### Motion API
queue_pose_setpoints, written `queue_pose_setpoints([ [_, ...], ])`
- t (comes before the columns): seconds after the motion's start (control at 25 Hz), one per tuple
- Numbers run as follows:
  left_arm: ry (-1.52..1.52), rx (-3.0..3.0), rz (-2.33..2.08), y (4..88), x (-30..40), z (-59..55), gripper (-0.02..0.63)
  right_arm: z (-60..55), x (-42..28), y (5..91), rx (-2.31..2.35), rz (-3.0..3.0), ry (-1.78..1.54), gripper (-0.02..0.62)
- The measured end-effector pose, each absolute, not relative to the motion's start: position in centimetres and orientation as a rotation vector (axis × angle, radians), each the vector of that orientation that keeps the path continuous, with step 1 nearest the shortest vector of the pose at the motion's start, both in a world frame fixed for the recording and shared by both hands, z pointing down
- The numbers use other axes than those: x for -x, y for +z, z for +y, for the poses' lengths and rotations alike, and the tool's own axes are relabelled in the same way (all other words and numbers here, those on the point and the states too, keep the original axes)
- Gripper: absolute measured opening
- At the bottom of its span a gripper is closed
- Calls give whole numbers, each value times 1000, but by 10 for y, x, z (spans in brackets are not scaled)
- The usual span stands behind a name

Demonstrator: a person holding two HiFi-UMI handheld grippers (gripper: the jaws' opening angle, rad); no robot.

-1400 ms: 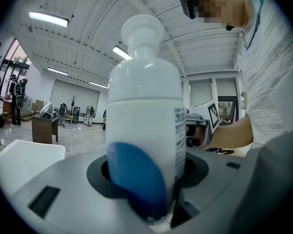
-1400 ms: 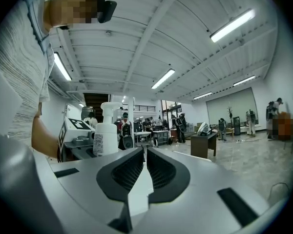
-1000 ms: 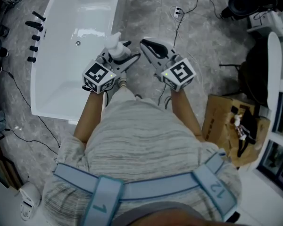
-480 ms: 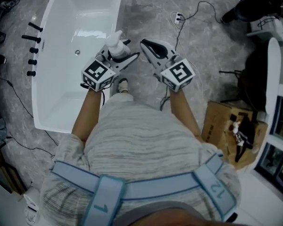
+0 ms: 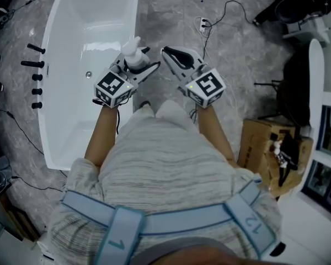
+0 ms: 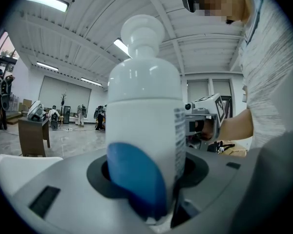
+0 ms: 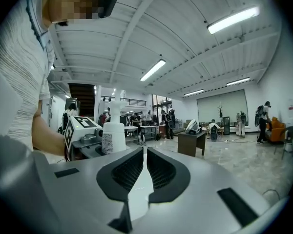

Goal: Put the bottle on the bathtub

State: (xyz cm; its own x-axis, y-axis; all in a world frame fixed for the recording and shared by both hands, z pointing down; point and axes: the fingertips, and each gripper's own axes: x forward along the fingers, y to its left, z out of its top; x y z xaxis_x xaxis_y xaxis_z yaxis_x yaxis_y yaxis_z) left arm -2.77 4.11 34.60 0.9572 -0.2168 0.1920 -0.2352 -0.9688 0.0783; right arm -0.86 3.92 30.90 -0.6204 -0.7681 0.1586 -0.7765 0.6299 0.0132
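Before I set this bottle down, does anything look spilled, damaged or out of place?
Nothing stands out. The bottle sits upright in the left hand-held gripper, and the bathtub looks undamaged. Loose cables cross the floor.

The head view looks steeply down over the person's chest at the floor, from well above. It has the bathtub [image 5: 71, 120] at 10 o'clock and the left gripper [image 5: 149, 58] and right gripper [image 5: 166, 53] near centre. The left gripper view looks almost level along its jaws, so close that the bottle [image 6: 144, 106] fills the middle, with the right gripper at 3 o'clock. The right gripper view faces level into the hall, with the left gripper and bottle at 9 o'clock.
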Motion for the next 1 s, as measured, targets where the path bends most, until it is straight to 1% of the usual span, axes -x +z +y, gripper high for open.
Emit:
queue_pose_setpoints([
  [0.56, 325, -2953, -373, 359, 9, -27, 239, -58, -5, 311, -1197, -2777, 134, 5],
  [1.0, 288, -2916, -428, 364, -30, -120, 239, -149, -47, 320, -1105, -2815, 166, 6],
])
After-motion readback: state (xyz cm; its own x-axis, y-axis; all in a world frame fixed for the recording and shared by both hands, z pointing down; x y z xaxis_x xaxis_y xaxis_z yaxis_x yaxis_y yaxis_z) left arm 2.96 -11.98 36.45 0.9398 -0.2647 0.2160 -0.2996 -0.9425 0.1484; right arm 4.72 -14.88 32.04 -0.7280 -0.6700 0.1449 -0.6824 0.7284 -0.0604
